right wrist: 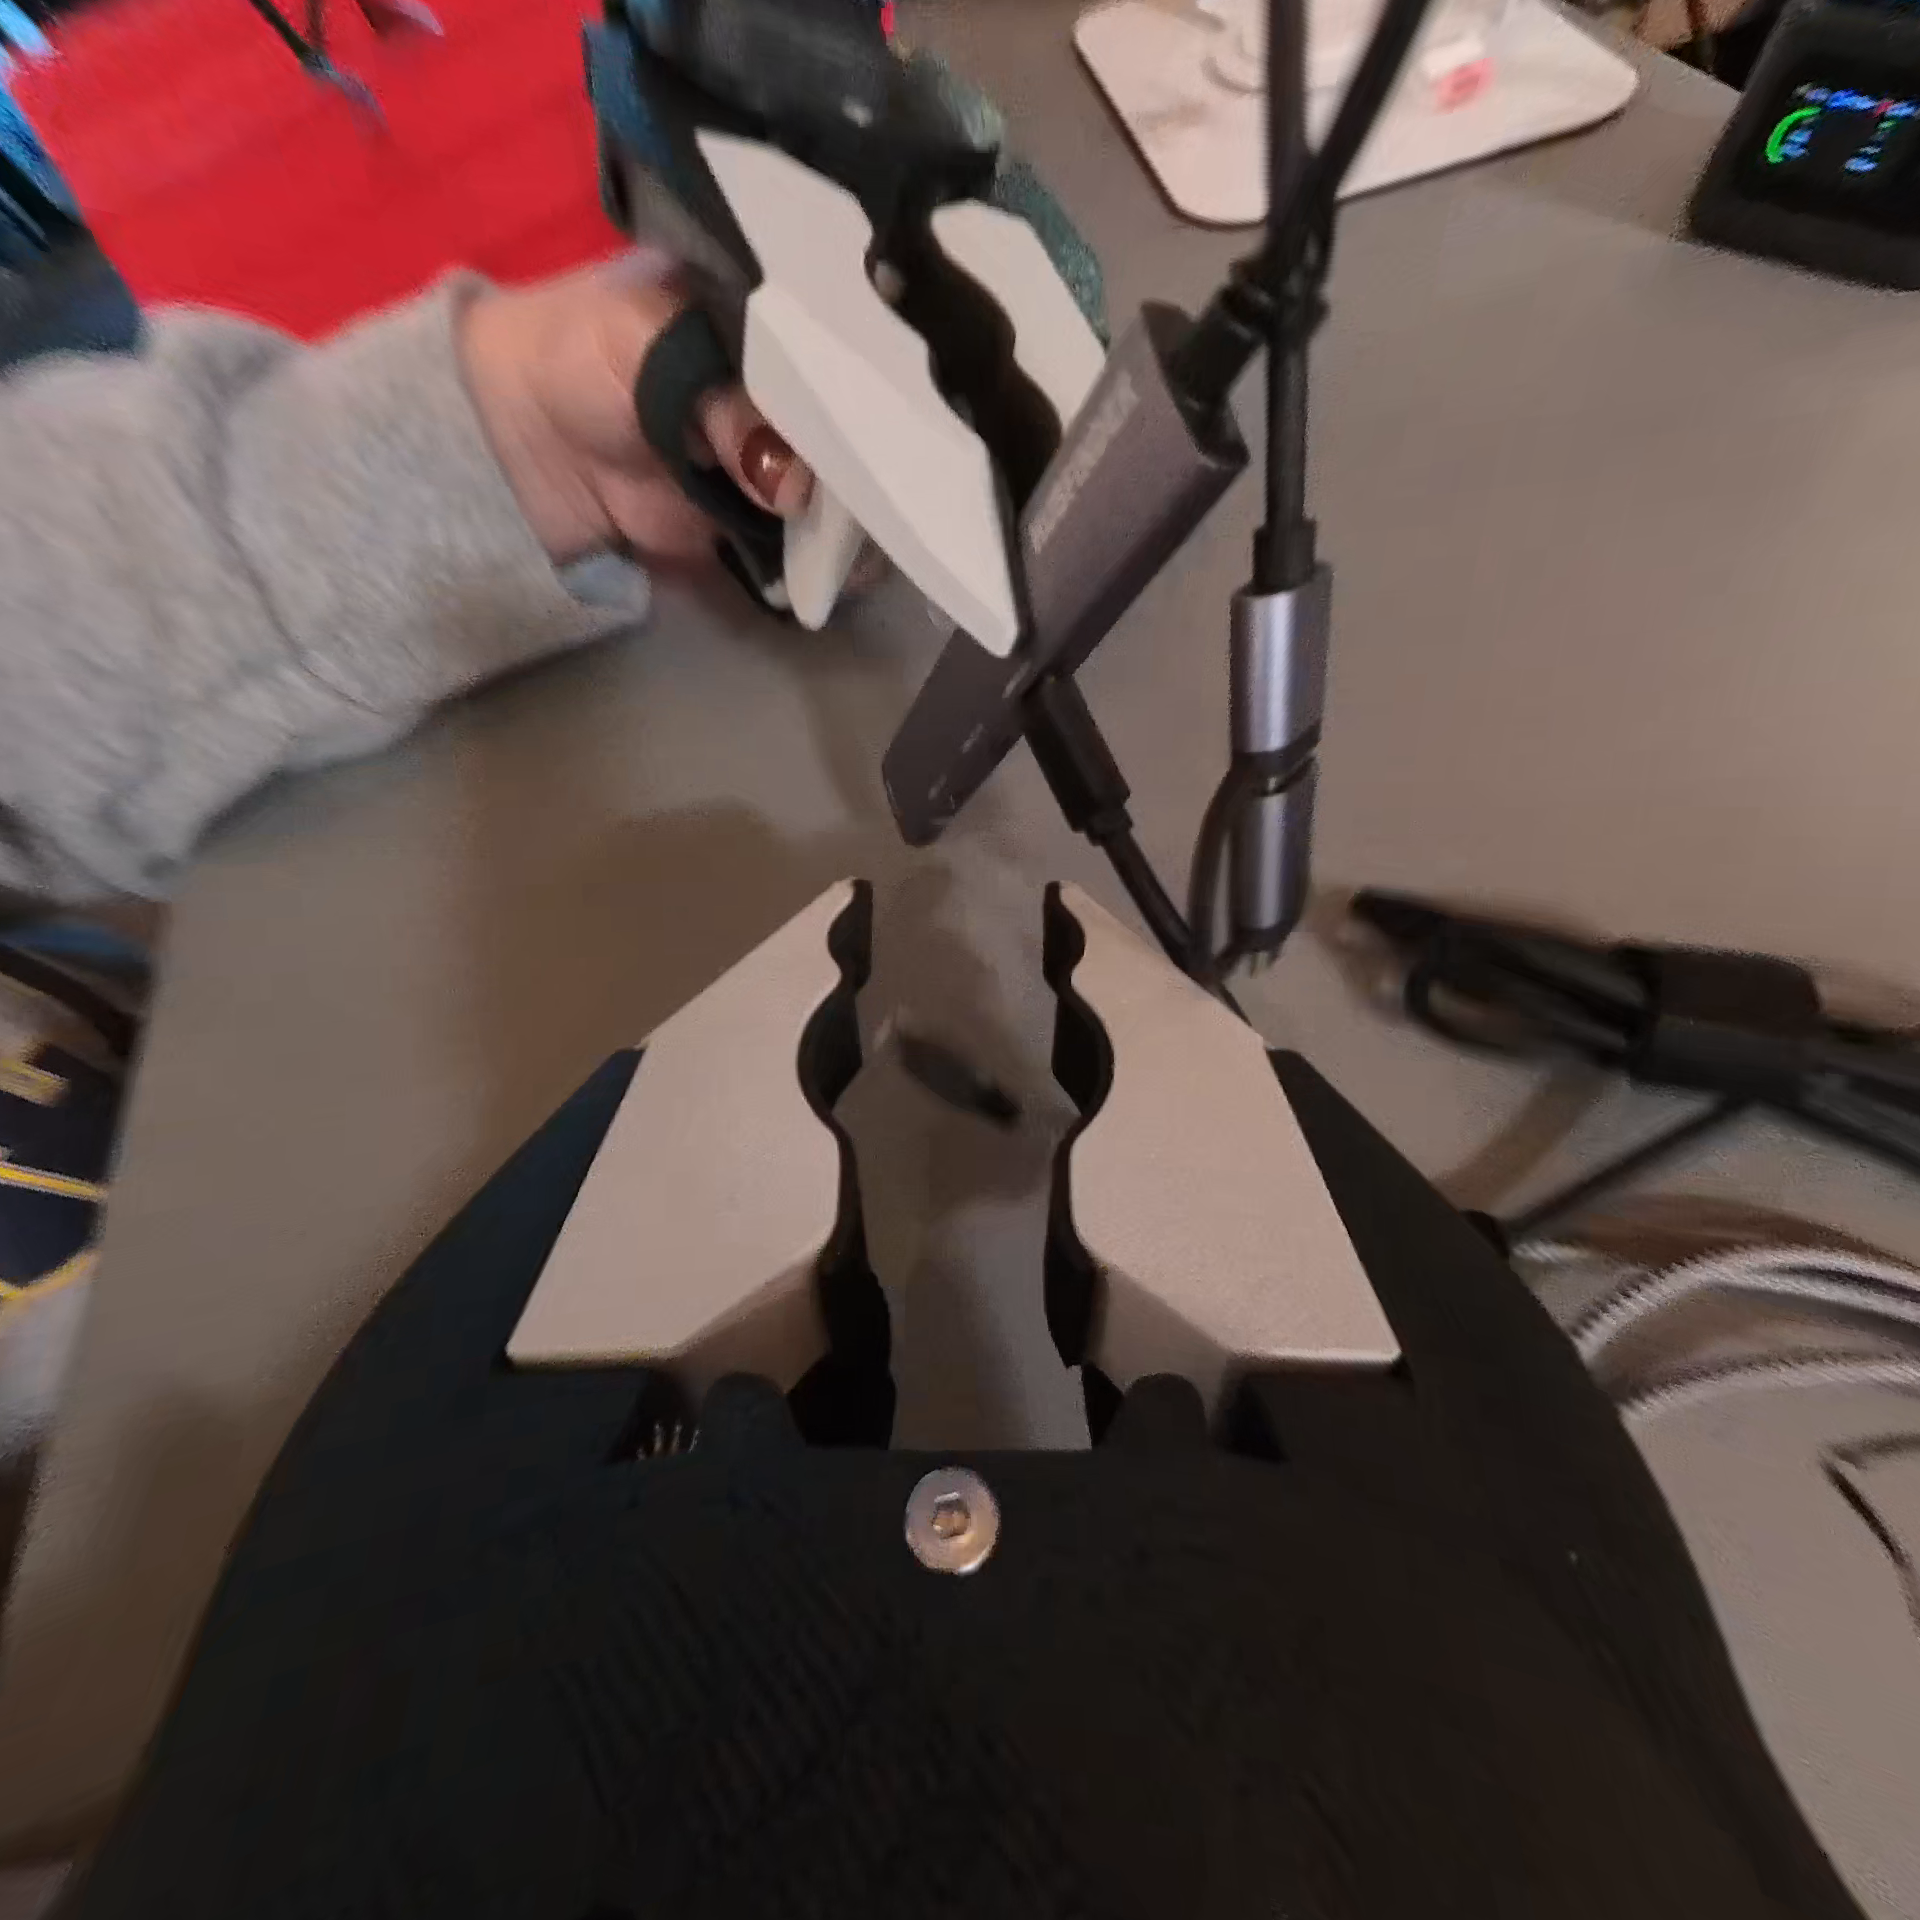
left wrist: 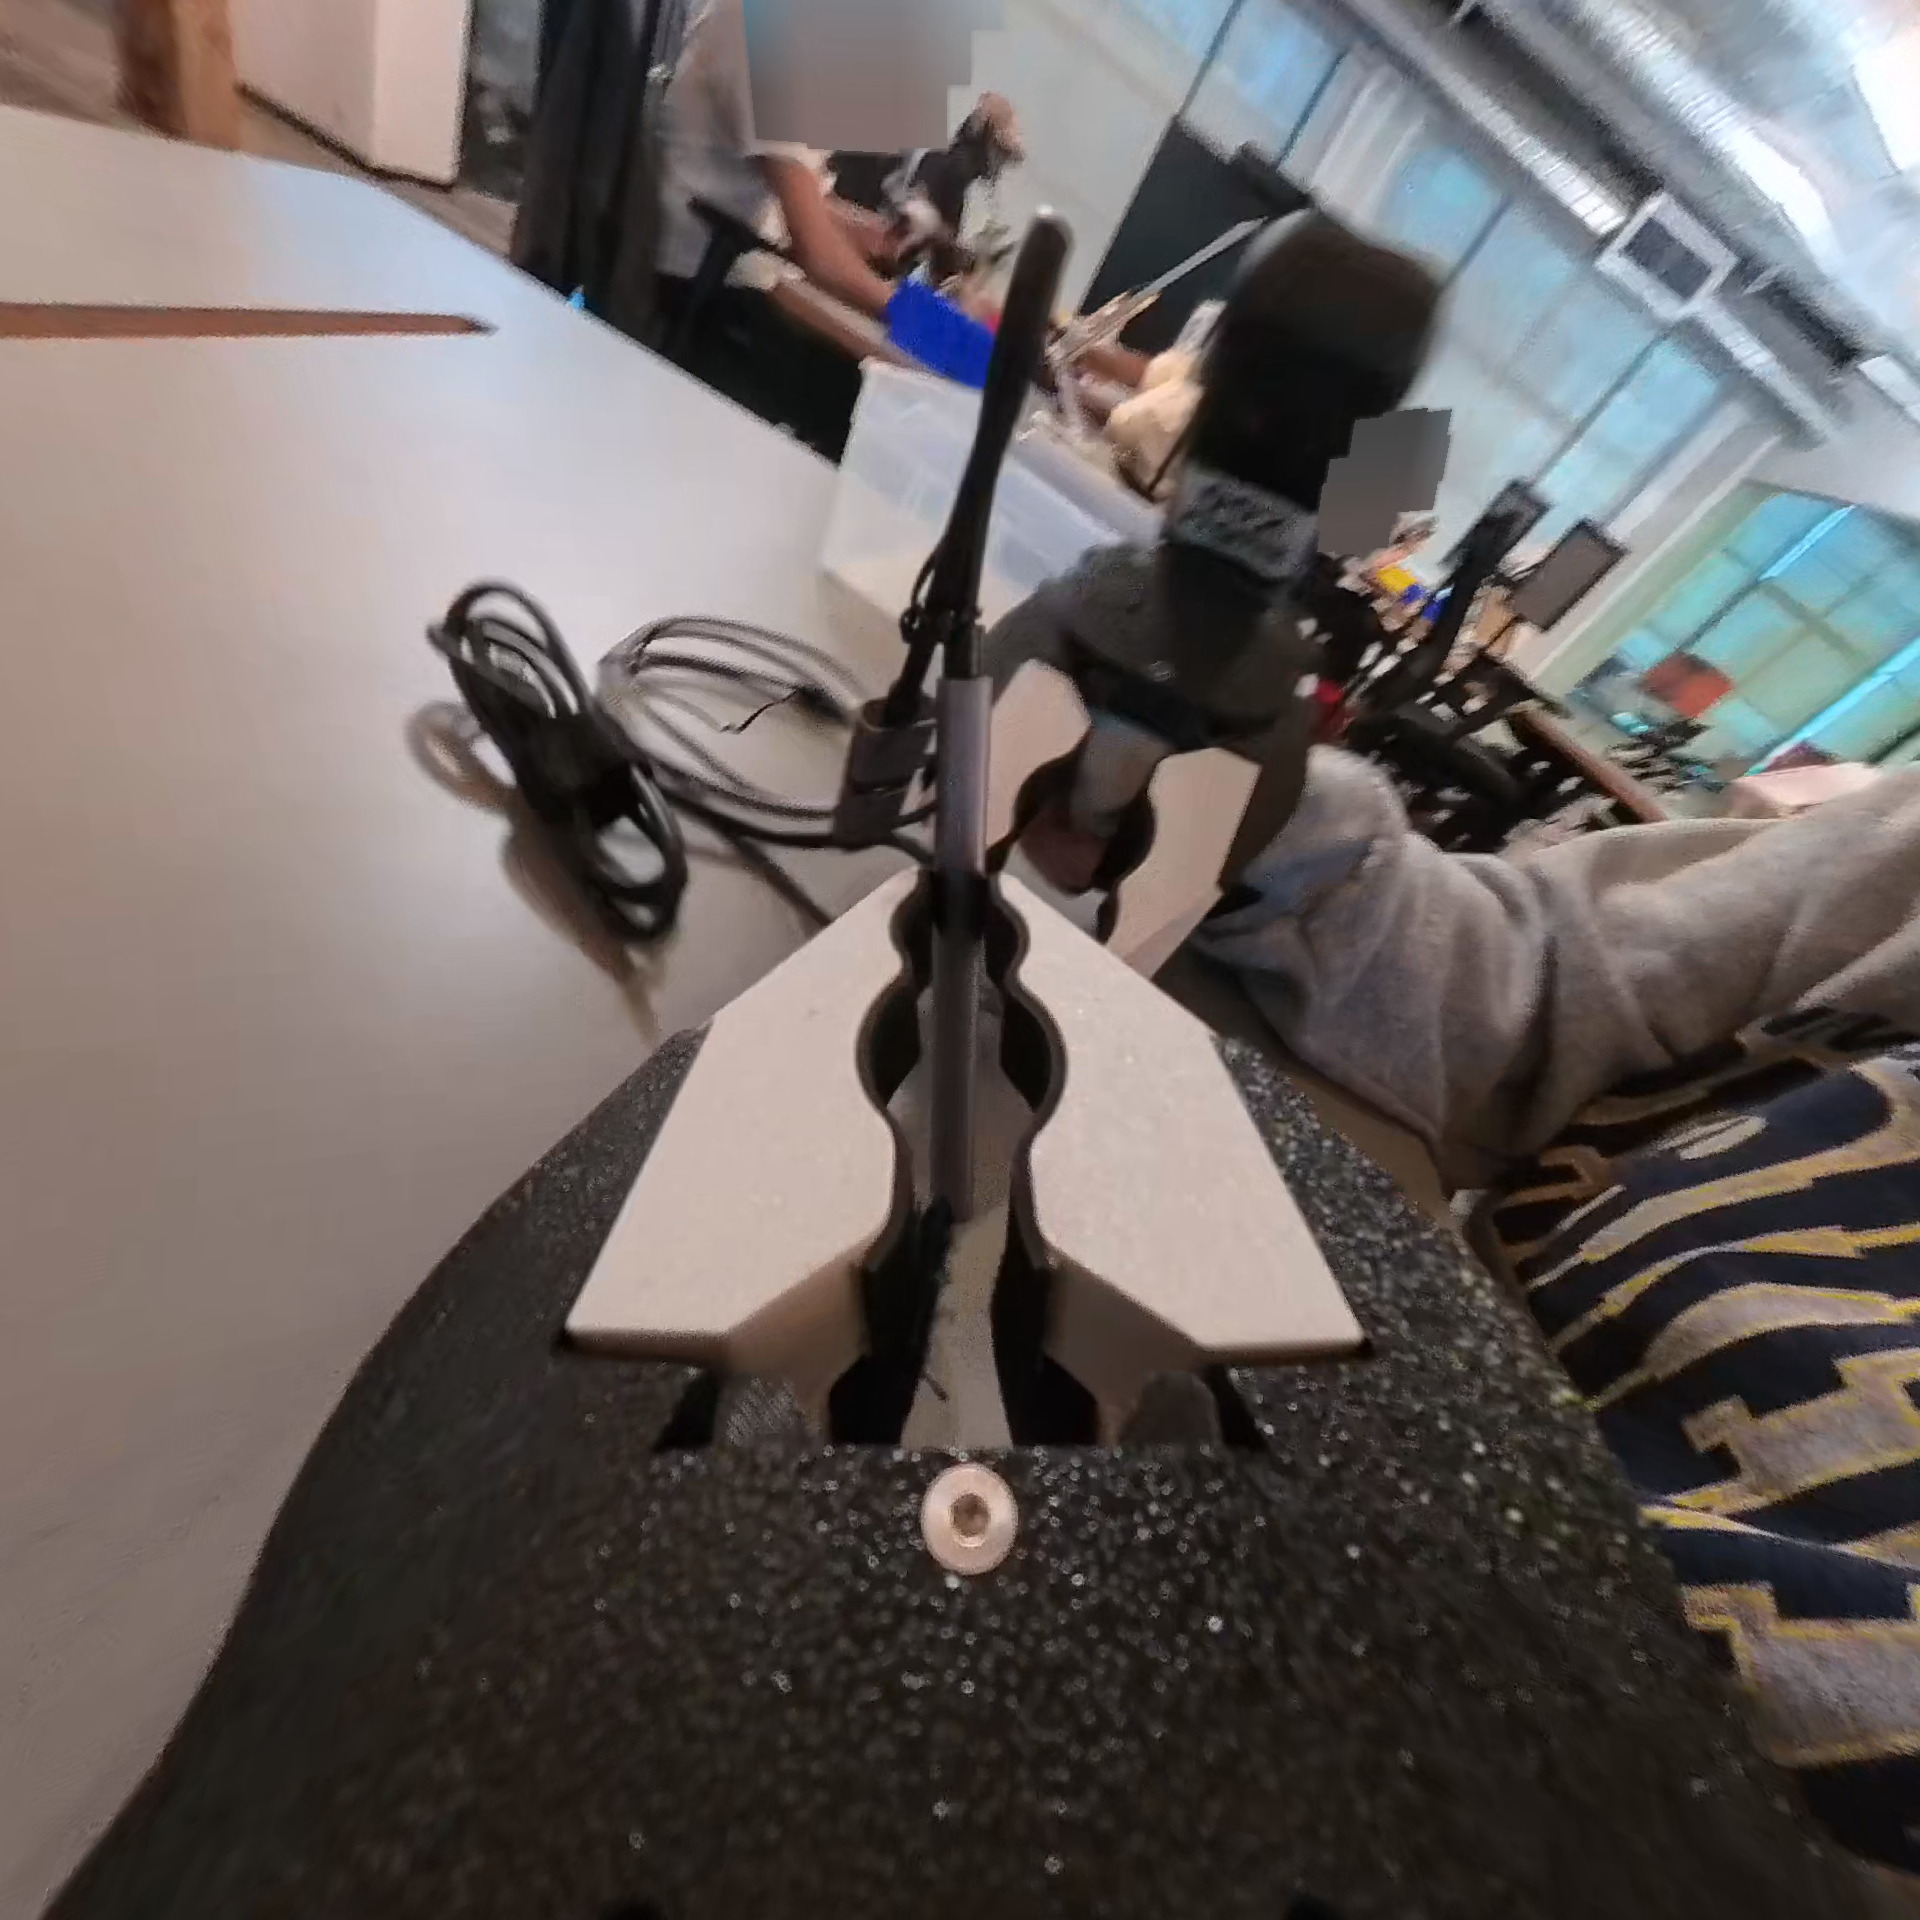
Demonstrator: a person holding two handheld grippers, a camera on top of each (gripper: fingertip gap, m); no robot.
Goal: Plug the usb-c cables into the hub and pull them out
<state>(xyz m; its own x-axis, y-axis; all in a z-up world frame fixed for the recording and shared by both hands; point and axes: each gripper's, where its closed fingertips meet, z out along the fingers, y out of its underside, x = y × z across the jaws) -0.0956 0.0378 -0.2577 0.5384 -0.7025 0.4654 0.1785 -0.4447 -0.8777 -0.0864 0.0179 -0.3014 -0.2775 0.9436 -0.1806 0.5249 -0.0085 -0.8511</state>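
My left gripper (left wrist: 956,883) is shut on the grey usb-c hub (left wrist: 958,997), seen edge-on, and holds it above the table. In the right wrist view the left gripper (right wrist: 1013,582) grips the hub (right wrist: 1101,520) at its middle, tilted. A black usb-c plug (right wrist: 1075,758) sits in a side port of the hub; it also shows in the left wrist view (left wrist: 883,748). The hub's own black lead (right wrist: 1236,312) runs up from its top end. My right gripper (right wrist: 954,904) is open and empty just below the hub's lower end; it also shows in the left wrist view (left wrist: 1091,862).
Two grey metal connectors (right wrist: 1278,665) hang on a cable right of the hub. Coiled black cables (left wrist: 561,727) and grey cables (left wrist: 727,707) lie on the grey table (left wrist: 260,727). A white stand base (right wrist: 1507,94), a small screen device (right wrist: 1829,145) and a clear bin (left wrist: 914,488) stand at the back. The grippers' ends are close to 5 centimeters from one another.
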